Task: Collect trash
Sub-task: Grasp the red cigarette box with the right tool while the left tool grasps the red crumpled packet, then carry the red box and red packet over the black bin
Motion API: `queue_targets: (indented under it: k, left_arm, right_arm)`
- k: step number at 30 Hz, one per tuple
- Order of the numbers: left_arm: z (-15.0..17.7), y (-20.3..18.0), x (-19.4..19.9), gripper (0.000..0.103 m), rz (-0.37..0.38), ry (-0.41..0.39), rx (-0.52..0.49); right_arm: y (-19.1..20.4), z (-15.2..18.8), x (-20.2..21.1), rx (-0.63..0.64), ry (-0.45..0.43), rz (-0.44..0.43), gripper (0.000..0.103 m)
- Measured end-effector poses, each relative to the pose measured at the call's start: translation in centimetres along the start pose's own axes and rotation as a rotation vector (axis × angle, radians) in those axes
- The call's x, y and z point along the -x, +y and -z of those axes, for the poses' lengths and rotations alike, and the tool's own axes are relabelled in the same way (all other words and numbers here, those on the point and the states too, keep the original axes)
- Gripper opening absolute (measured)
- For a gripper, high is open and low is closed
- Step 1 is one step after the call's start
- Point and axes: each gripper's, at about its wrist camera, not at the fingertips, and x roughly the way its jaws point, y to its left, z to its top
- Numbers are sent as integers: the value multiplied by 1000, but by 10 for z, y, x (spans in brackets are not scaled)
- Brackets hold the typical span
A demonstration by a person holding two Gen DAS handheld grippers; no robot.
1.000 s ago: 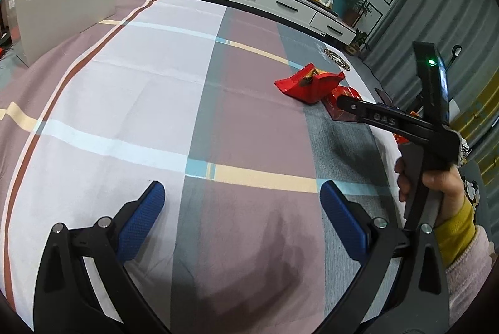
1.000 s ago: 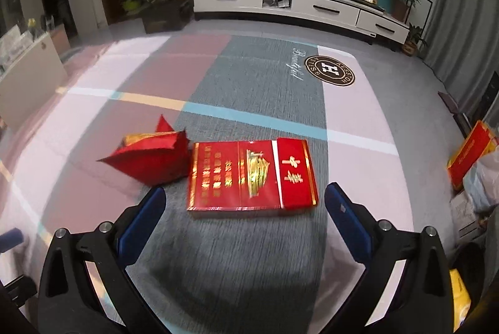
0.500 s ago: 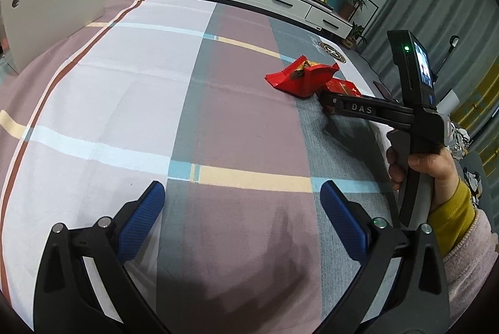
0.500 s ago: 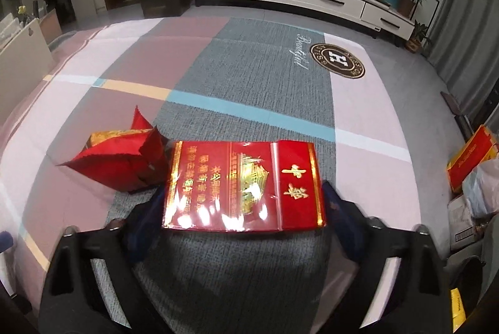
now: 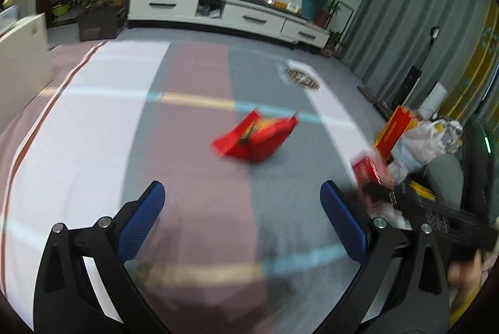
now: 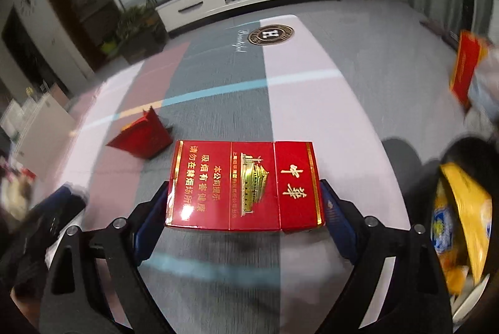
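A flat red cigarette carton [image 6: 244, 185] with gold print is lifted off the carpet, and my right gripper [image 6: 244, 209] is shut on its two short ends. In the left wrist view the same carton [image 5: 371, 171] shows blurred at the right, beside the dark right gripper. A crumpled red paper bag [image 5: 255, 139] lies on the striped carpet ahead of my left gripper [image 5: 241, 209], which is open with nothing between its blue pads. That bag [image 6: 140, 137] also lies left of the held carton.
A heap of bags and a red-and-yellow box [image 5: 396, 131] sits by the right wall; a yellow bag [image 6: 461, 224] is close at the right. A white TV cabinet [image 5: 224, 12] runs along the far wall, a white board [image 5: 21, 59] stands at the left.
My right gripper closed on the red carton and lifted it off the carpet, rolling as it rose. My left gripper swung so the crumpled red bag is now straight ahead.
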Motion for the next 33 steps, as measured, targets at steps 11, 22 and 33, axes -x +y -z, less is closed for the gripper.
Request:
queue_targets:
  k: [11, 22, 33]
  left_arm:
    - [-37, -35, -66, 74, -61, 59, -173]
    - [-21, -32, -62, 36, -46, 86, -188]
    - [36, -38, 16, 37, -7, 59, -140]
  right_arm:
    - [-28, 18, 23, -113, -46, -86, 89]
    - [-25, 22, 25, -82, -56, -56, 89]
    - [-23, 25, 42, -48, -96, -20, 89]
